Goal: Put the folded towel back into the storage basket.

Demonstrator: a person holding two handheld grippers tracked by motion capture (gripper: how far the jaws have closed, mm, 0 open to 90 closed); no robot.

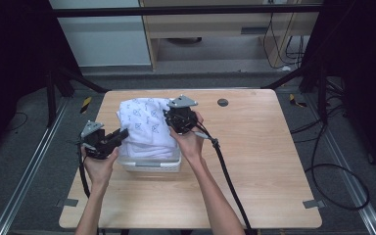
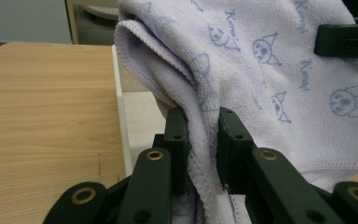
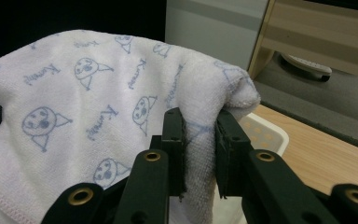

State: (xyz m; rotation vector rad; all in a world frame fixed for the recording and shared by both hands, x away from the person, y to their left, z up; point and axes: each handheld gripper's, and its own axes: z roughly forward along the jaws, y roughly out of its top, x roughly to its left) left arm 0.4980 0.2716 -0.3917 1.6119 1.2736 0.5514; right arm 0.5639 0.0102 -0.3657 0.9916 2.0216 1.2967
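A white towel [image 1: 144, 128] printed with small blue cat faces is bunched over a white plastic basket [image 1: 152, 164] on the wooden table. My left gripper [image 1: 123, 134] comes in from the left side, shut on a fold of the towel [image 2: 261, 70], with cloth pinched between its jaws. From the right side my right gripper [image 1: 169, 117] is shut on another fold of the towel [image 3: 98, 107], near its upper right corner. In the left gripper view, the other gripper's black jaw shows at the top right. The basket's inside is mostly hidden by the cloth.
The light wooden table [image 1: 254, 161] has a dark round hole [image 1: 223, 102] near its far edge. Black cables [image 1: 227, 176] trail from both grippers toward the near edge. Black frame bars and floor rails flank the table. The basket's perforated rim [image 3: 265, 135] shows beside the towel.
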